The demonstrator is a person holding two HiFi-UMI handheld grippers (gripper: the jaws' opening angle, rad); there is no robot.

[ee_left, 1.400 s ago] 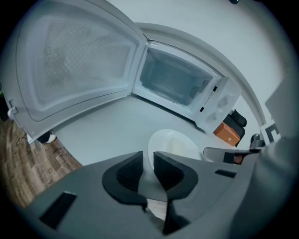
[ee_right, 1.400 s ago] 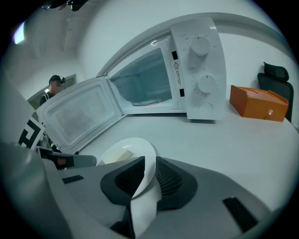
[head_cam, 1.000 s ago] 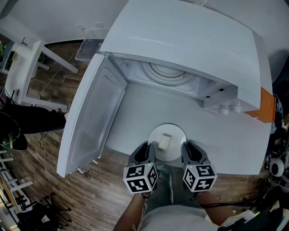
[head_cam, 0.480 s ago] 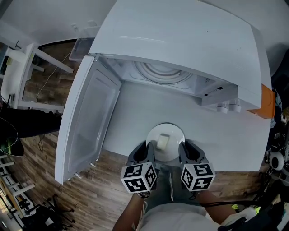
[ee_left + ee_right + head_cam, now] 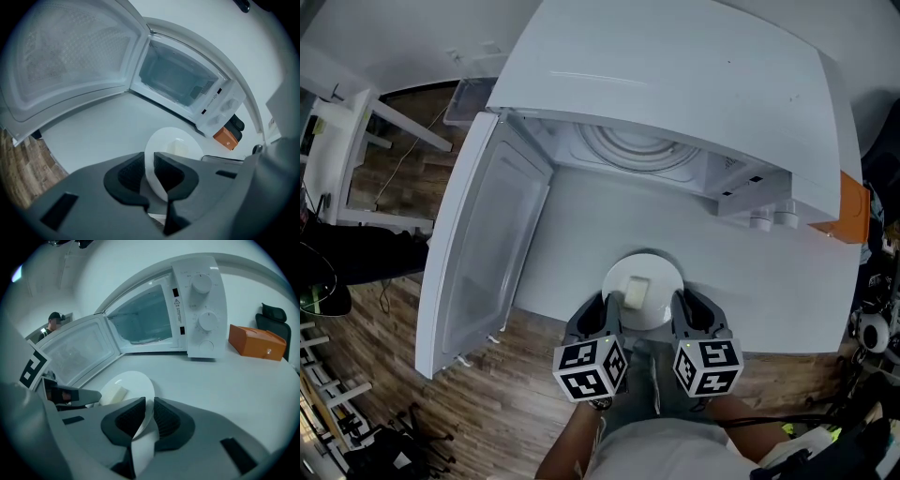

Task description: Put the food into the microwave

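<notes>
A round white plate (image 5: 656, 279) carries a pale block of food (image 5: 635, 292) near the table's front edge. My left gripper (image 5: 610, 312) is shut on the plate's left rim, and my right gripper (image 5: 678, 312) is shut on its right rim. The left gripper view shows the plate (image 5: 165, 150) edge-on between my left gripper (image 5: 149, 168) jaws, the food (image 5: 177, 146) beyond. In the right gripper view the plate (image 5: 133, 383) and food (image 5: 112, 394) sit ahead of my right gripper (image 5: 148, 417). The white microwave (image 5: 694, 84) stands behind, its door (image 5: 487, 244) swung wide to the left, the cavity with its glass turntable (image 5: 637, 150) bare.
An orange box (image 5: 853, 216) stands at the microwave's right side. The white table (image 5: 581, 234) ends at my body; wood floor (image 5: 506, 403) lies below. White furniture (image 5: 347, 122) and a dark chair (image 5: 356, 253) stand to the left. A person (image 5: 55, 320) is far behind the door.
The plate with the food has shifted very slightly; both grippers stay clamped on its rims. The view has barely moved.
</notes>
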